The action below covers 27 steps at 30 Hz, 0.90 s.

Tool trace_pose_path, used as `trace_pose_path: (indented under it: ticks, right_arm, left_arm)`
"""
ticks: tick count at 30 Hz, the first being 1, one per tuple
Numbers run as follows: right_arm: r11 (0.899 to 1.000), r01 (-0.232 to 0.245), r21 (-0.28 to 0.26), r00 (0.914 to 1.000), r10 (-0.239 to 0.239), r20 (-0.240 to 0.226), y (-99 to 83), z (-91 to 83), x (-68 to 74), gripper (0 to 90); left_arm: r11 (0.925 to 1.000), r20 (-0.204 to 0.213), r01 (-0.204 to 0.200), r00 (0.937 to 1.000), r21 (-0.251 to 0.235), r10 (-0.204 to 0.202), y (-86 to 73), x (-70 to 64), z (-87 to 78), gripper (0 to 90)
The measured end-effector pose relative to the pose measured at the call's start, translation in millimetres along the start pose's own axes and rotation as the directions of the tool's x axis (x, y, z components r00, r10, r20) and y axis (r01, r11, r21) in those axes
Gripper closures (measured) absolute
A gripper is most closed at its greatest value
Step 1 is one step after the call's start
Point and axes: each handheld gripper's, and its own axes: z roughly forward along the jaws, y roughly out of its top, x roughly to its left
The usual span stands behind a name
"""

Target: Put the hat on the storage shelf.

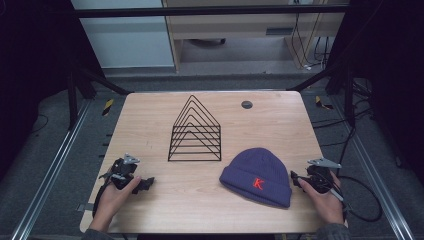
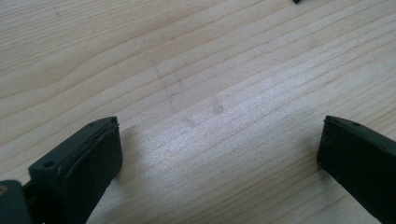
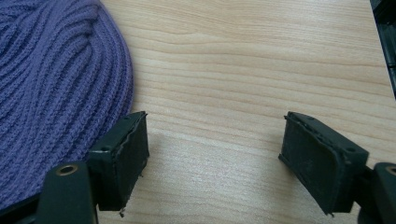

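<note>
Bare table [image 1: 150,120] left and front — wire rack [image 1: 195,131] and beanie [image 1: 257,176] block centre-right.

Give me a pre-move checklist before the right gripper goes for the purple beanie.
1. Right gripper jaws open: ok.
2. Right gripper holds nothing: ok.
3. Purple beanie lies flat on the table, apart from the black wire rack: ok.
4. One right jaw sits beside the beanie's edge; touching it or not: cannot tell.
5. Left gripper open, over bare wood, away from the beanie: ok.
</note>
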Motion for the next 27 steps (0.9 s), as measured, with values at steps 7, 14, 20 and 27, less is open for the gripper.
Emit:
trace_pose_path:
  ticks: [7, 14, 20, 27]
  right_arm:
    - [1.0, 0.001, -0.005, 1.0, -0.001, 0.0, -1.1, -0.1, 1.5, 21.2]
    - [1.0, 0.006, -0.005, 1.0, -0.006, 0.002, -1.5, 0.0, 2.1, 20.4]
    - [1.0, -0.003, 0.004, 1.0, 0.003, -0.001, -1.0, -1.0, 3.0, 20.6]
    - [1.0, -0.009, 0.008, 0.9997, 0.009, 0.023, 9.9, -11.3, 6.5, 24.3]
  left_arm:
    - [1.0, 0.002, -0.001, 1.0, 0.003, 0.001, -0.1, -1.0, -0.3, 0.0]
    - [1.0, 0.001, -0.001, 1.0, 0.002, 0.001, -0.1, -1.1, -0.3, 0.0]
    - [1.0, 0.002, -0.003, 1.0, 0.002, 0.003, -0.1, -1.5, -0.3, 0.0]
    - [1.0, 0.005, -0.006, 1.0, 0.002, 0.006, -0.1, -2.0, -0.2, 0.0]
